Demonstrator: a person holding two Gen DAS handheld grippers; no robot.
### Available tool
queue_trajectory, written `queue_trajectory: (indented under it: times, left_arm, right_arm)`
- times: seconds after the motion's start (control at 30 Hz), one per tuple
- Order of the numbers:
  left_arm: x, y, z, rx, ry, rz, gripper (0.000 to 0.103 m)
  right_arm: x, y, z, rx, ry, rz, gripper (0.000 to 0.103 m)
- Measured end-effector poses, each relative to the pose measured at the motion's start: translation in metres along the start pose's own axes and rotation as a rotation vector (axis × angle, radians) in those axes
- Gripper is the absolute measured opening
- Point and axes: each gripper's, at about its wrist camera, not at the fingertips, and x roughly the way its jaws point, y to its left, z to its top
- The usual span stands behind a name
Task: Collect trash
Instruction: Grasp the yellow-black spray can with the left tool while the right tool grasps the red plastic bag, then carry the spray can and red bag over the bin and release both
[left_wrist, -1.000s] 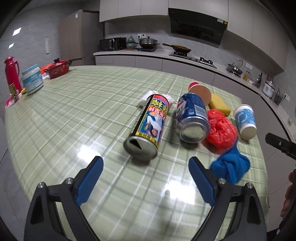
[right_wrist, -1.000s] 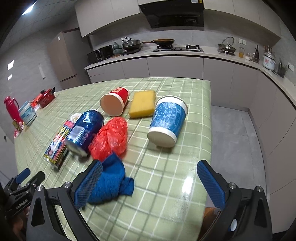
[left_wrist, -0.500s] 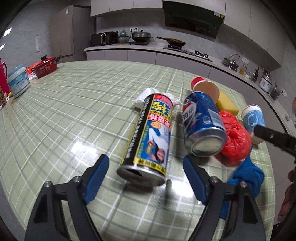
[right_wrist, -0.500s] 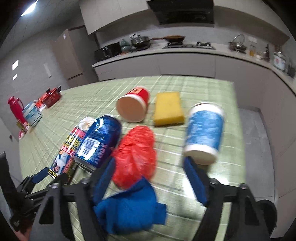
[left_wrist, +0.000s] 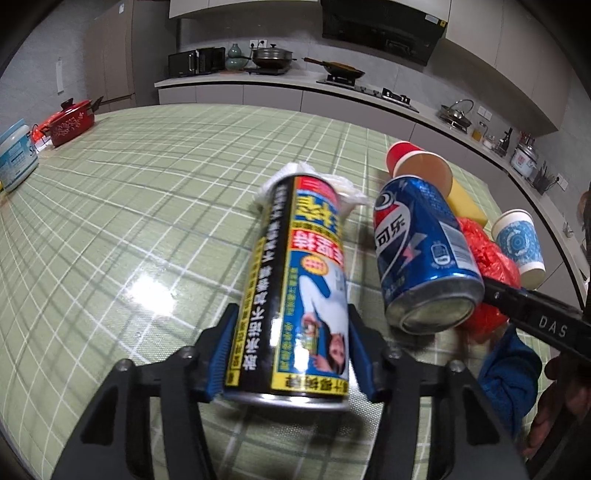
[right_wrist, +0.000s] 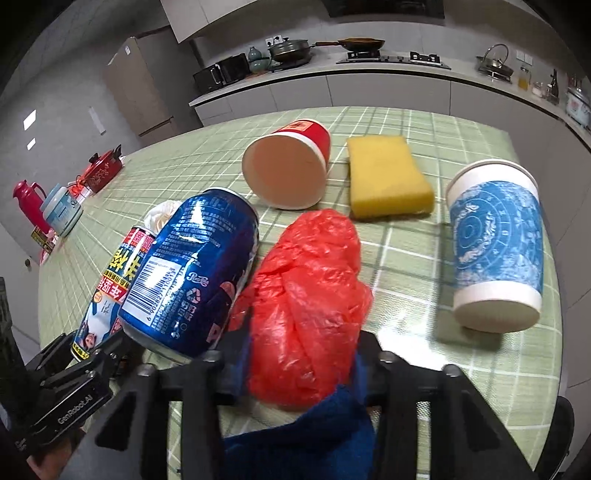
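A: 2 grippers, both over the green checked table (left_wrist: 147, 206). What has each one got?

B: The left gripper (left_wrist: 290, 360) has just been closing, and its blue pads now press both sides of the yellow and black can (left_wrist: 299, 288), which lies on its side with its base toward the camera. A crumpled white tissue (left_wrist: 343, 184) sits at the can's far end.

A: And the other?

B: The right gripper (right_wrist: 301, 363) has also just been closing. The red plastic bag (right_wrist: 310, 295) fills the gap between its fingers and they squeeze it. A blue cloth (right_wrist: 314, 435) bunches just under the bag, at the near edge of that view; I cannot tell whether the pads catch it too.

A: What else is on the table?

B: 1 blue soda can (right_wrist: 195, 273) on its side, between the yellow can and the red bag and touching the bag. Behind them lies a red paper cup (right_wrist: 288, 166) tipped over, its open mouth facing the camera. Beside it is a yellow sponge (right_wrist: 388, 177), flat. To the right stands a blue-patterned paper cup (right_wrist: 496, 251), upside down, apart from the bag.

A: Anything further off?

B: A red pot (left_wrist: 70, 122) and a white tub (left_wrist: 14, 155) at the table's far left.
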Motion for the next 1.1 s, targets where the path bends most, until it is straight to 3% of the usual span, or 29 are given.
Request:
queue_trajectory:
  times: [0.7, 1.1]
  left_arm:
    - [-0.049, -0.001, 0.0, -0.033, -0.13, 0.023, 0.053]
    - [-0.076, -0.037, -0.005, 0.014, -0.175, -0.009, 0.053]
  right_arm:
    - [-0.055, 0.002, 0.006, -0.039, -0.112, 0.027, 0.033]
    - [-0.097, -0.028, -0.009, -0.021, -0.145, 0.009, 0.033]
